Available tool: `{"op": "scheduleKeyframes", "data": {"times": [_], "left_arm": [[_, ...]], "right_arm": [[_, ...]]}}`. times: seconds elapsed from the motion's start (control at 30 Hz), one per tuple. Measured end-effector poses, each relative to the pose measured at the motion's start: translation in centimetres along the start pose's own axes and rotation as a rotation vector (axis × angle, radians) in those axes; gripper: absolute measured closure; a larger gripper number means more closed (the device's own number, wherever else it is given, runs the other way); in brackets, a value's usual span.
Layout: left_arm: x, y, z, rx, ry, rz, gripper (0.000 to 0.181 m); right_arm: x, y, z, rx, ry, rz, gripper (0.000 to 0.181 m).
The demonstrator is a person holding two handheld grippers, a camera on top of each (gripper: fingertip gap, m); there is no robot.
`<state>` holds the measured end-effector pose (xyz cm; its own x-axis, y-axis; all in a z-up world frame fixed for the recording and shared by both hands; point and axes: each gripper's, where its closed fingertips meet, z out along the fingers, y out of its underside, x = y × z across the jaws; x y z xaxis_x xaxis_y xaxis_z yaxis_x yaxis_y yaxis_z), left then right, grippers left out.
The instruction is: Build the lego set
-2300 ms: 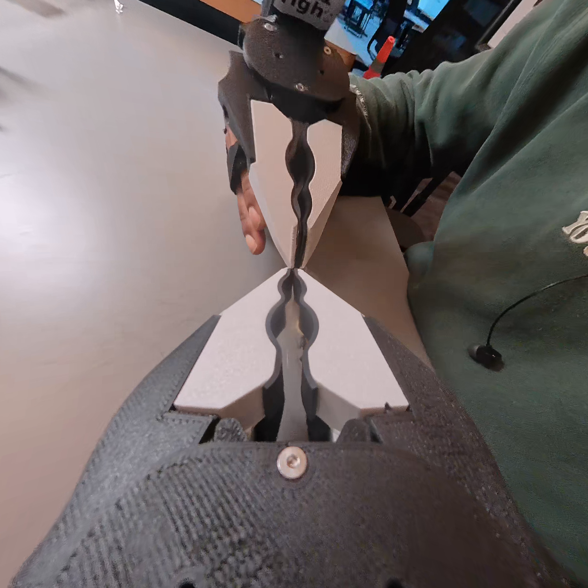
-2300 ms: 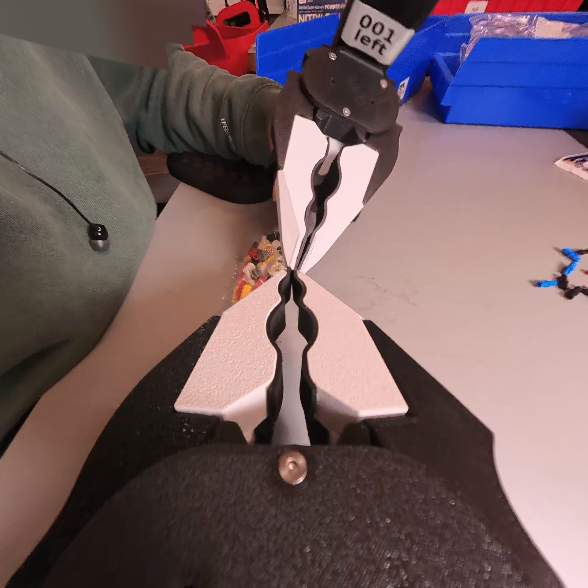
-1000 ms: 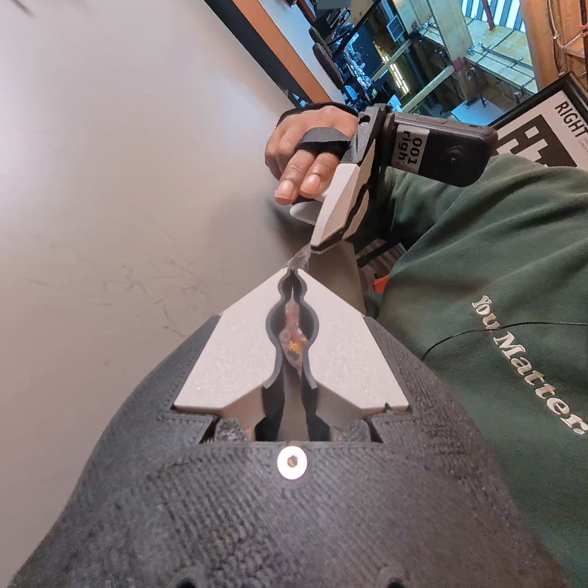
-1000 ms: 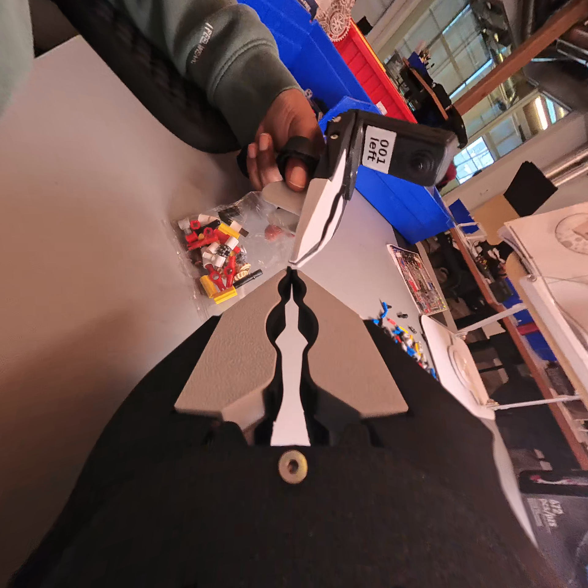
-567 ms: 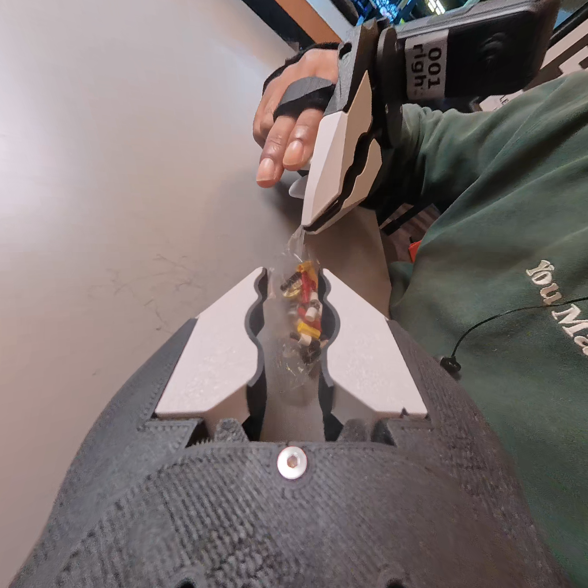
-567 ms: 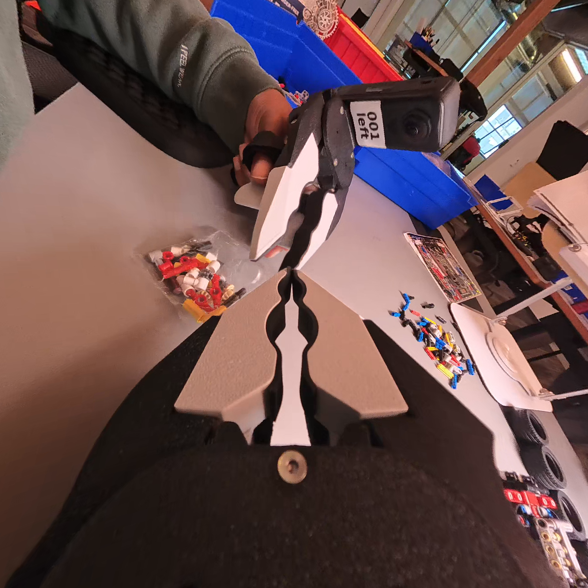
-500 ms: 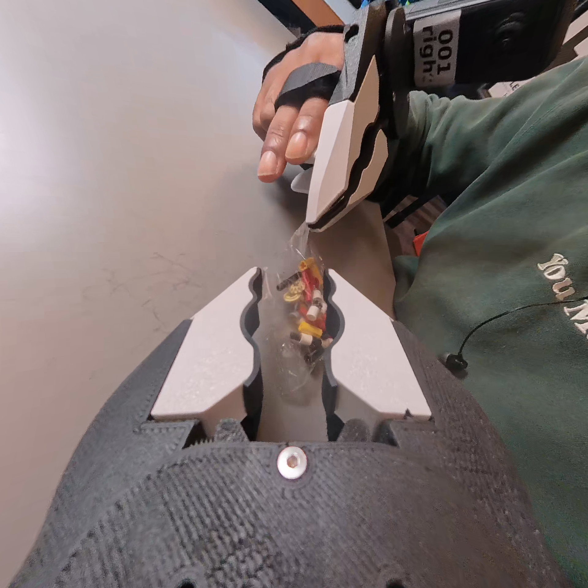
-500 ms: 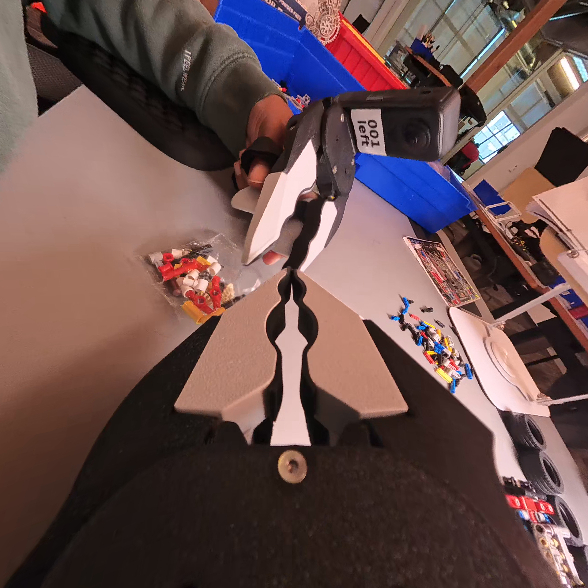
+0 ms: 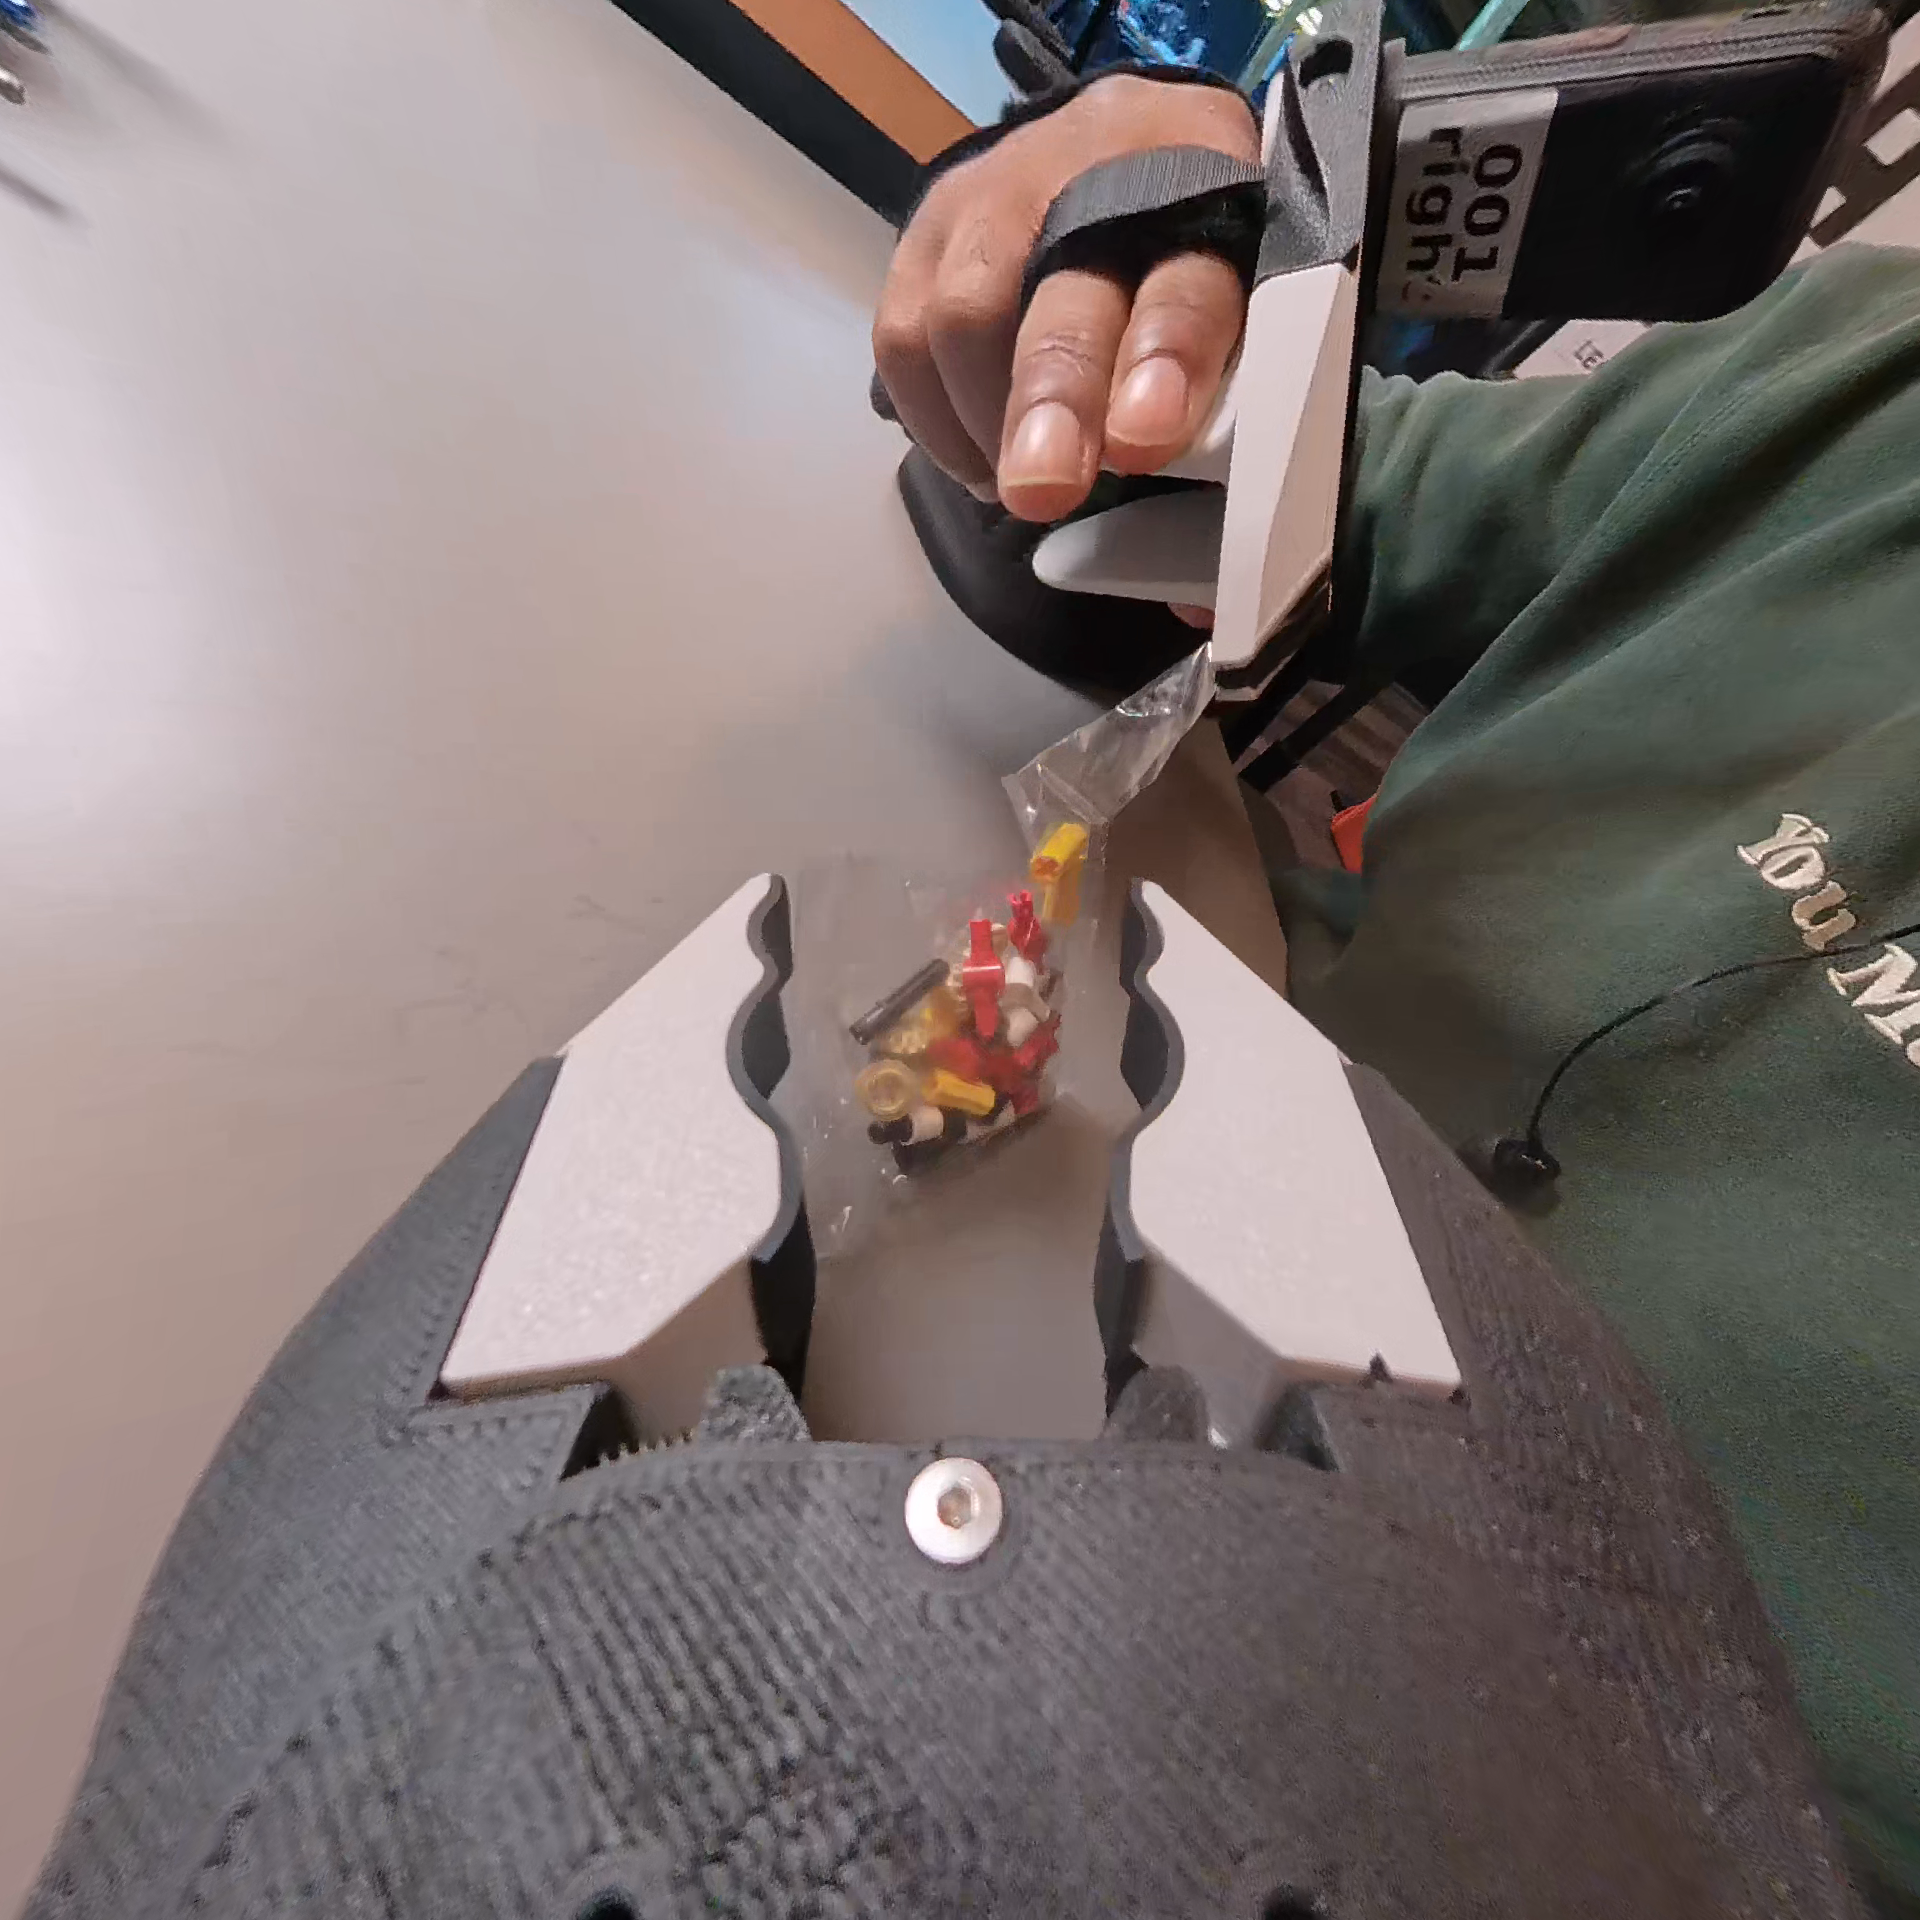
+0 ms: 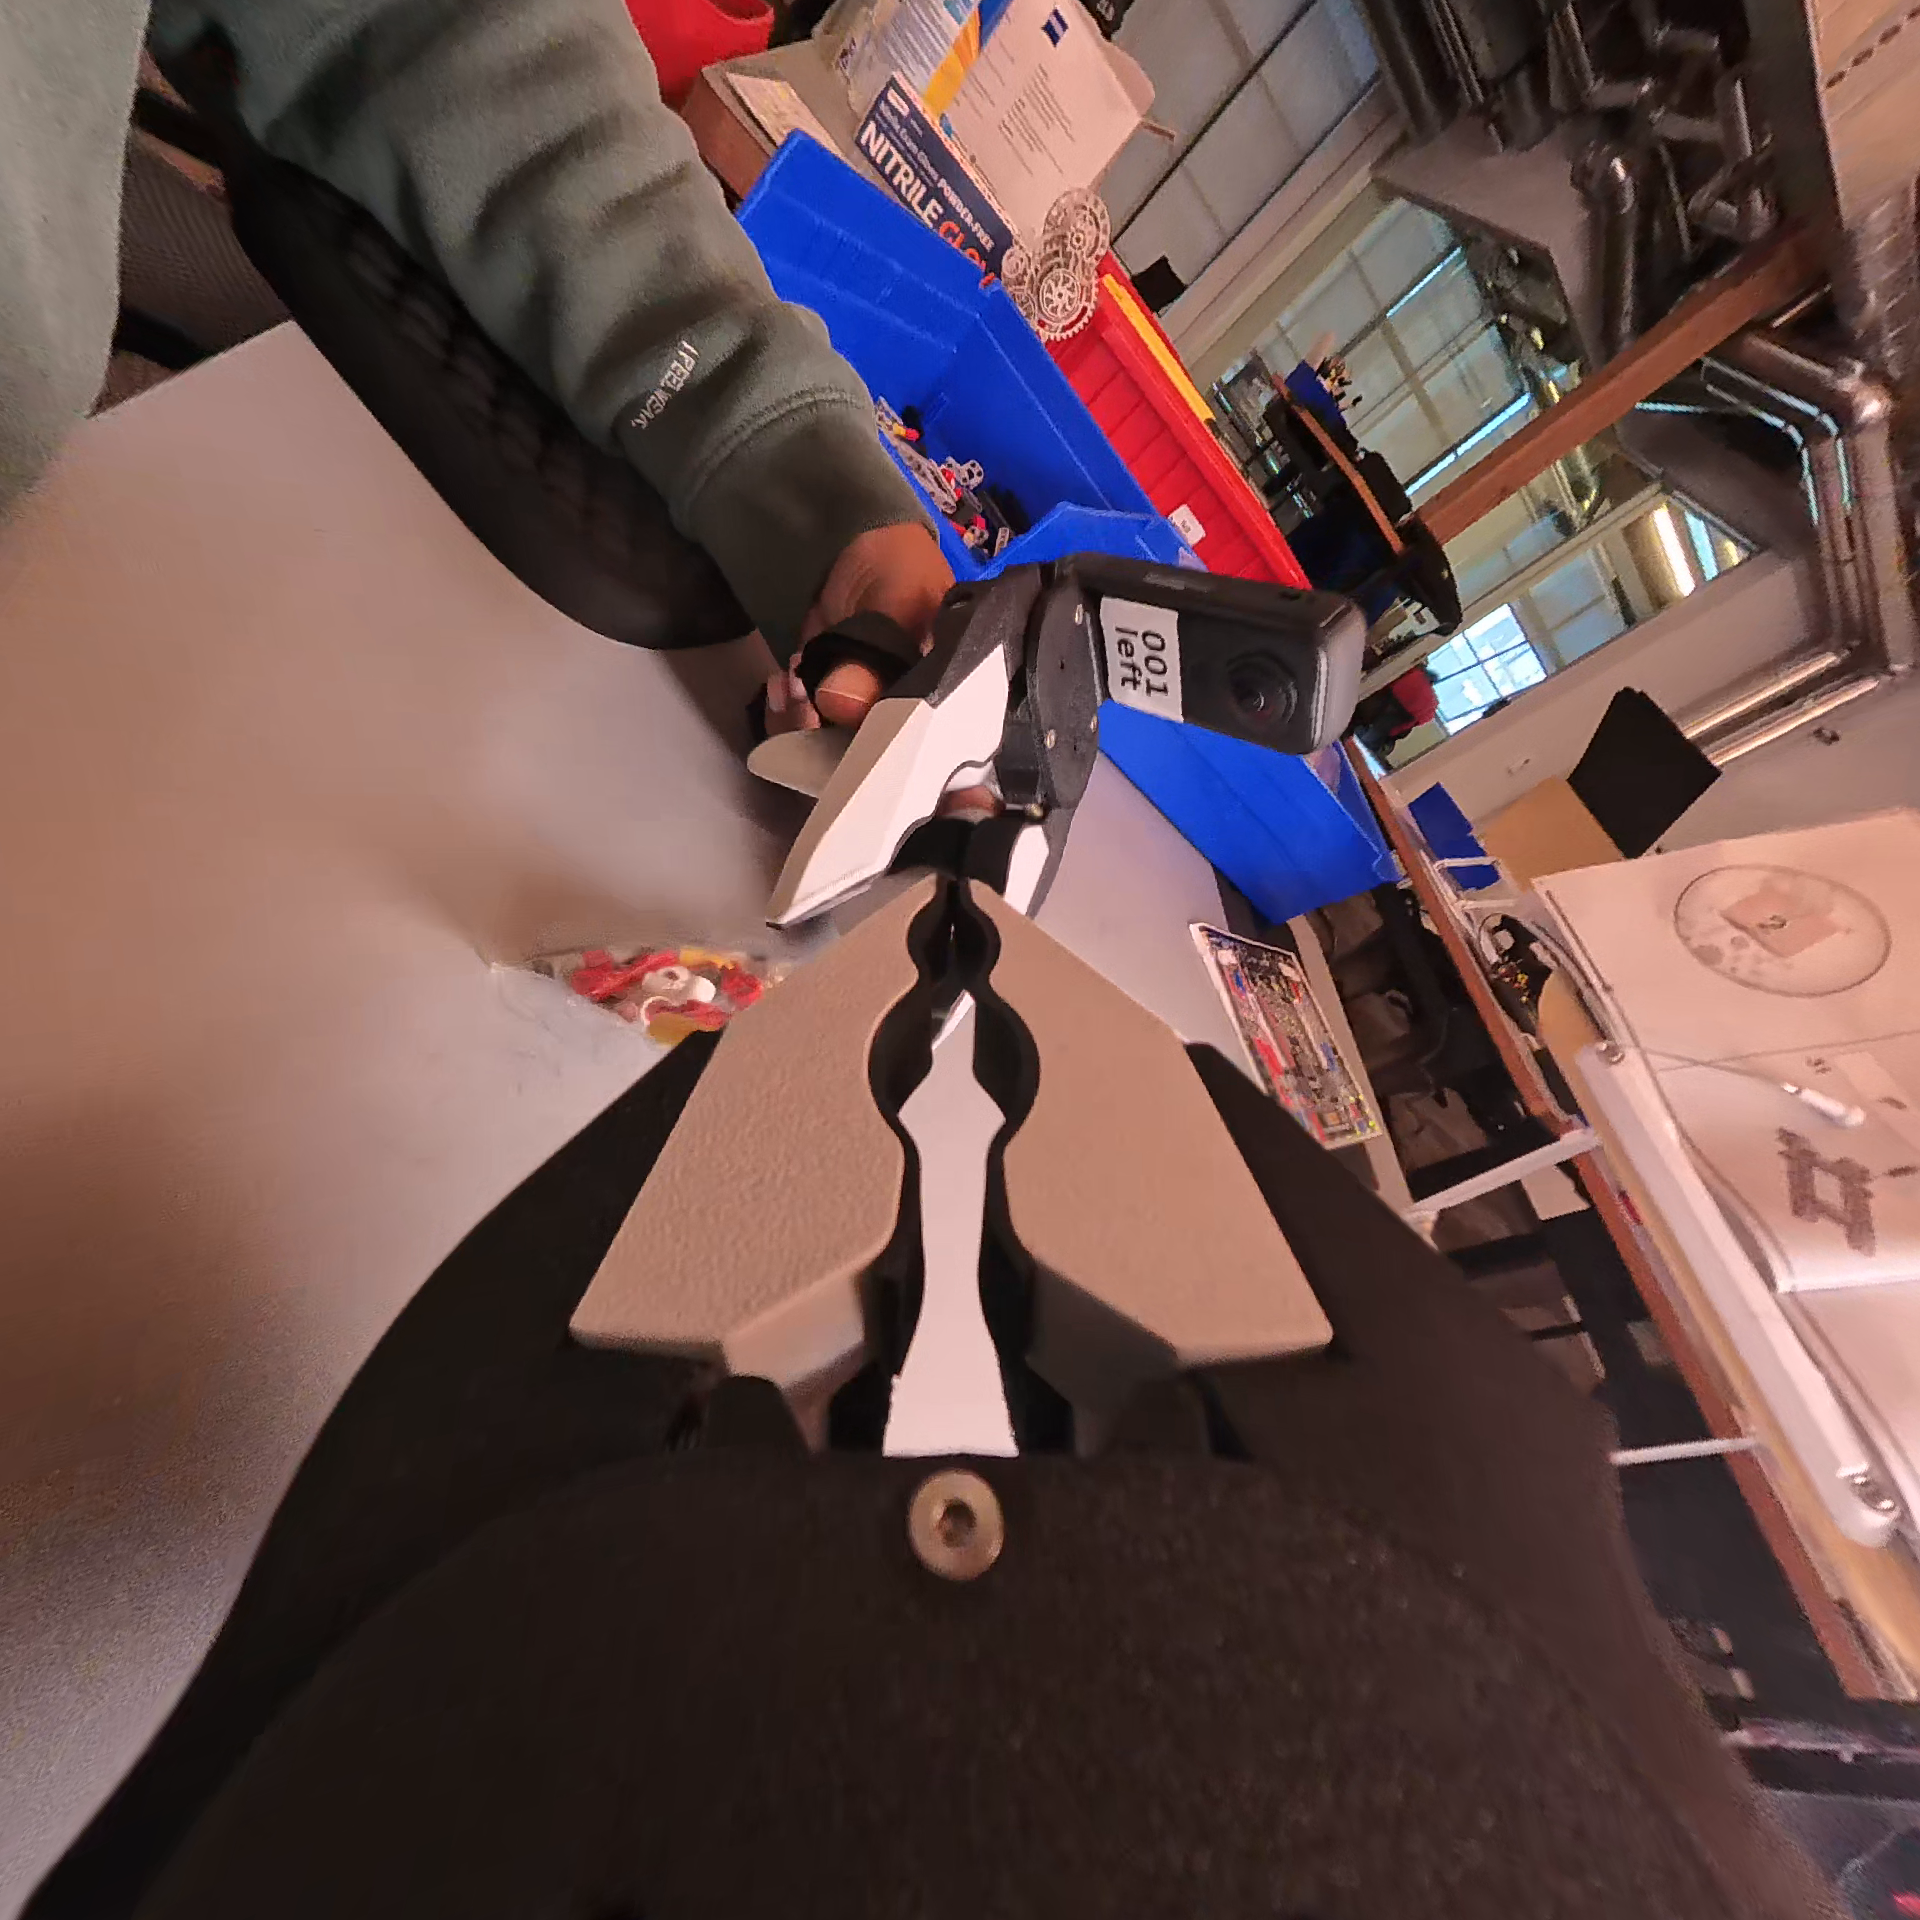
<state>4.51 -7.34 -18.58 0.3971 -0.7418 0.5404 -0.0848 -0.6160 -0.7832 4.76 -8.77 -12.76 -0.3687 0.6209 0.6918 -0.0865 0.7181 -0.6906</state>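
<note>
So the right gripper point(image 9: 1247, 665) is pinched shut on one corner of the bag point(image 9: 966, 1029), and that's the only thing holding it. The left gripper point(image 9: 951, 925) has its jaws wide apart with nothing in them, and the bag hangs or lies right in the gap between them, low over the table point(image 9: 364, 520). It's a clear plastic bag full of tiny red, yellow, white and black pieces, all bunched at the low end, with one yellow piece up near the top.

What I'd worry about: can't tell if the bag is already torn open, but if it is, one tilt and those bits scatter across the table, and they're small enough to roll off the edge. Thin film in a pinch like that can also just slip out or rip further from the weight.

If the left one closes now it could clamp on the pieces instead of the plastic, which won't grip well and might pop the bag.
</note>
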Motion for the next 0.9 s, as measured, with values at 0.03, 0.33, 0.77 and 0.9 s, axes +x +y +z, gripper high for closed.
{"op": "scheduleKeyframes", "data": {"times": [0.03, 0.33, 0.77, 0.9], "left_arm": [[0.3, 0.0, 0.1, -0.001, 0.024, 0.007, 0.118], [4.3, 0.0, 1.6, -0.010, 0.298, 0.075, 0.132], [3.7, 0.7, -0.7, -0.025, 0.221, 0.173, 0.139], [2.8, 0.6, -1.7, -0.010, 0.175, 0.182, 0.132]], "right_arm": [[0.1, -0.2, 0.0, 0.001, -0.005, -0.012, 0.181], [1.2, -1.3, 0.6, 0.007, -0.036, -0.068, 0.181], [1.1, -1.7, 0.3, -0.024, -0.082, -0.110, 0.181], [0.9, -1.6, 0.2, -0.058, -0.127, -0.160, 0.181]]}}
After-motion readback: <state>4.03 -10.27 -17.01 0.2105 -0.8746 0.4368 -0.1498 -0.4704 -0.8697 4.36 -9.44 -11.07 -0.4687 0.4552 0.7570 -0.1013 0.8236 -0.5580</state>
